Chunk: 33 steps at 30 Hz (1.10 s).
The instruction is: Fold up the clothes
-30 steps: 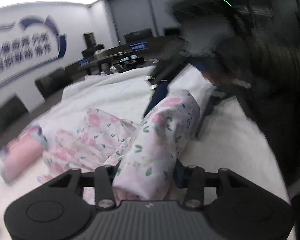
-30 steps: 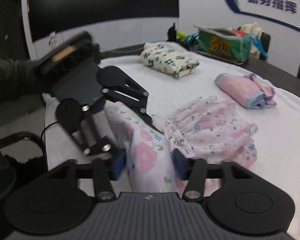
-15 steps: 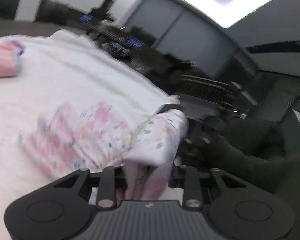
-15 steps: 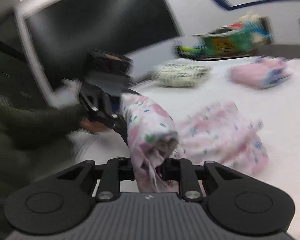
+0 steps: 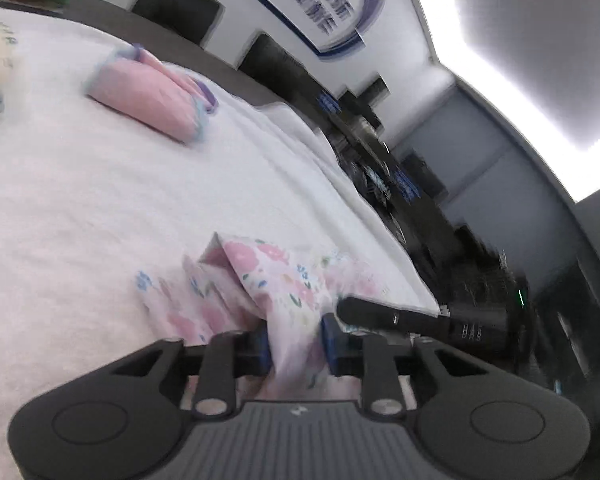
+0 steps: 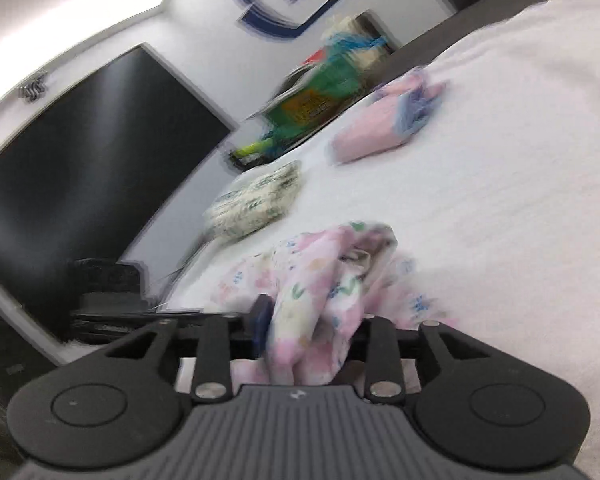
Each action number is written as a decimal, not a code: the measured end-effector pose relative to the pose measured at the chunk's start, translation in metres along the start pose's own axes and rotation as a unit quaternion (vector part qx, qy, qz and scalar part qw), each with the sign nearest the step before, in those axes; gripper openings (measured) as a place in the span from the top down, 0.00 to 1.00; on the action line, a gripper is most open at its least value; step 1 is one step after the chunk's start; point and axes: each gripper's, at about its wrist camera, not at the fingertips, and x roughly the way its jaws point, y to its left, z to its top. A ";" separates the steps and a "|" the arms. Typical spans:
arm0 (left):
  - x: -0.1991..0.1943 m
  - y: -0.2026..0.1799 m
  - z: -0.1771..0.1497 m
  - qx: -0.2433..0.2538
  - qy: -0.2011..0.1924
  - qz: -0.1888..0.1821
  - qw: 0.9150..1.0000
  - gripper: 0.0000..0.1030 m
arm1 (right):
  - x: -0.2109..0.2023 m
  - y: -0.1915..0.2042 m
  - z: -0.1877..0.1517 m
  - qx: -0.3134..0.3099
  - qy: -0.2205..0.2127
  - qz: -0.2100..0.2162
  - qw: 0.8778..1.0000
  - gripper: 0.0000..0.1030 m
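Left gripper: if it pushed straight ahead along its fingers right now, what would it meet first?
The floral garment it already pinches, bunched just ahead of the left gripper. Beyond that, probably bare white table cover; depth is unclear.

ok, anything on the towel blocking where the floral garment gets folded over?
Nothing visible. Both grippers, left and right, grip the floral garment. The white towel beyond it is bare; the pink folded bundle and the green-patterned bundle lie farther off.
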 end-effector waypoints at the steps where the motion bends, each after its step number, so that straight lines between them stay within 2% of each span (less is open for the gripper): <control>1: -0.004 0.000 0.000 0.002 -0.007 0.007 1.000 0.66 | 0.000 0.004 -0.002 -0.007 -0.014 -0.025 1.000 0.57; 2: -0.012 0.000 -0.002 0.004 -0.018 0.018 1.000 0.62 | 0.000 0.008 -0.005 -0.014 -0.027 -0.049 0.998 0.52; 4: -0.026 -0.004 -0.003 0.021 -0.039 0.051 0.998 0.36 | -0.008 0.016 -0.006 -0.026 -0.042 -0.080 0.996 0.38; 6: -0.039 -0.008 -0.003 0.039 -0.059 0.085 0.994 0.16 | -0.012 0.011 -0.008 -0.015 -0.050 -0.075 0.996 0.22; 7: -0.039 -0.010 -0.001 0.050 -0.063 0.094 0.992 0.16 | -0.015 0.009 -0.009 -0.010 -0.054 -0.072 0.996 0.22; 10: -0.016 -0.006 0.010 0.047 -0.046 0.078 0.995 0.15 | -0.022 0.002 -0.012 0.006 -0.065 -0.065 0.996 0.26; 11: -0.004 -0.005 0.013 0.049 -0.029 0.079 0.995 0.15 | -0.024 0.000 -0.012 0.011 -0.069 -0.062 0.996 0.36; 13: 0.016 -0.006 0.013 0.045 0.005 0.111 0.993 0.18 | -0.016 -0.007 -0.012 0.037 -0.065 -0.062 0.995 0.49; 15: 0.021 -0.008 0.008 0.042 0.010 0.113 0.993 0.20 | 0.000 -0.015 -0.010 0.070 -0.053 -0.066 0.994 0.62; 17: 0.021 -0.006 0.004 0.022 0.016 0.078 0.997 0.47 | 0.004 -0.016 -0.010 0.074 -0.054 -0.069 0.993 0.70; 18: 0.022 -0.004 0.003 0.001 0.024 0.055 0.998 0.69 | 0.006 -0.017 -0.010 0.076 -0.054 -0.070 0.993 0.76; 19: 0.024 -0.001 0.002 -0.020 0.032 0.031 0.999 0.72 | 0.008 -0.018 -0.011 0.078 -0.055 -0.072 0.993 0.78; 21: 0.026 0.003 0.001 -0.029 0.022 0.035 0.999 0.71 | 0.012 -0.019 -0.011 0.081 -0.055 -0.075 0.992 0.80; 22: 0.026 0.005 0.000 -0.032 0.015 0.040 0.999 0.67 | 0.014 -0.020 -0.011 0.083 -0.056 -0.076 0.992 0.80; 23: 0.021 0.007 -0.001 -0.039 0.008 0.047 0.998 0.62 | 0.016 -0.020 -0.011 0.085 -0.056 -0.077 0.992 0.78; 24: 0.014 0.010 -0.002 -0.048 0.000 0.054 0.997 0.49 | 0.018 -0.021 -0.012 0.087 -0.056 -0.079 0.991 0.74; 25: 0.006 0.012 -0.003 -0.057 -0.008 0.062 0.996 0.43 | 0.019 -0.021 -0.012 0.087 -0.056 -0.079 0.991 0.73; 26: -0.005 0.012 -0.004 -0.054 -0.024 0.064 0.996 0.40 | 0.012 -0.020 -0.012 0.080 -0.053 -0.075 0.992 0.66; 27: -0.017 0.011 -0.006 -0.048 -0.043 0.066 0.996 0.33 | 0.011 -0.019 -0.012 0.080 -0.050 -0.073 0.993 0.55; 28: -0.026 0.010 -0.007 -0.046 -0.055 0.071 0.995 0.24 | 0.011 -0.019 -0.012 0.079 -0.048 -0.070 0.993 0.50; 30: -0.030 0.009 -0.007 -0.058 -0.045 0.085 0.994 0.22 | 0.010 -0.018 -0.012 0.078 -0.042 -0.065 0.994 0.40; 32: -0.015 0.007 -0.007 -0.063 -0.016 0.077 0.995 0.22 | 0.009 -0.017 -0.012 0.076 -0.036 -0.060 0.995 0.40; 33: -0.006 0.006 -0.007 -0.066 -0.001 0.072 0.995 0.28 | 0.009 -0.016 -0.012 0.076 -0.034 -0.057 0.995 0.46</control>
